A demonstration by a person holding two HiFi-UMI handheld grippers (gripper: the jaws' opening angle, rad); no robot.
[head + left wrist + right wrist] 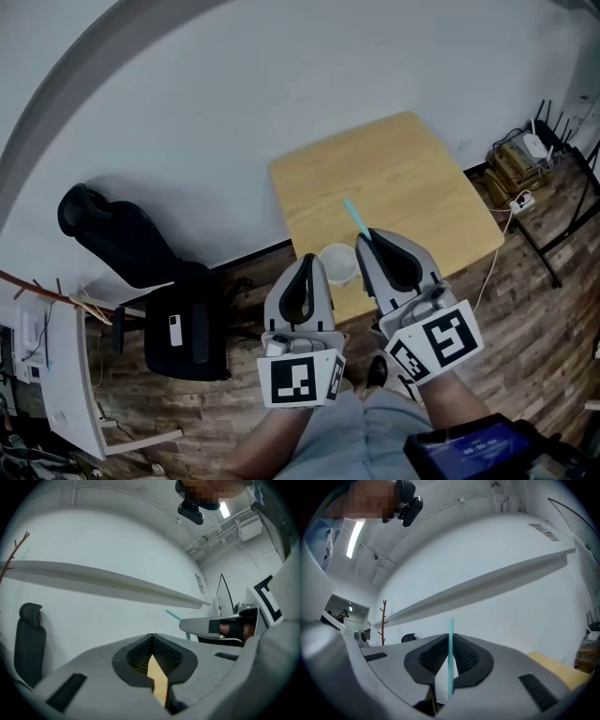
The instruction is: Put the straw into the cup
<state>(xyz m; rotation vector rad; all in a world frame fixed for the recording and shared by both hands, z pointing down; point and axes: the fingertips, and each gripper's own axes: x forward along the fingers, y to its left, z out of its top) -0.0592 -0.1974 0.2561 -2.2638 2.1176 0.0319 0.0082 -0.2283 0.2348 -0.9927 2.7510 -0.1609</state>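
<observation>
Cup (337, 263) stands on the wooden desk (412, 178) near its front edge, between the two grippers. Its inside looks pale, and the straw (356, 217) is outside it. Only the head view shows the cup. The right gripper view shows the right gripper (450, 637) with its fingers pinching the teal straw, which rises upright past their tips. The left gripper (151, 637), just beside the cup, has its fingers pressed together on nothing.
</observation>
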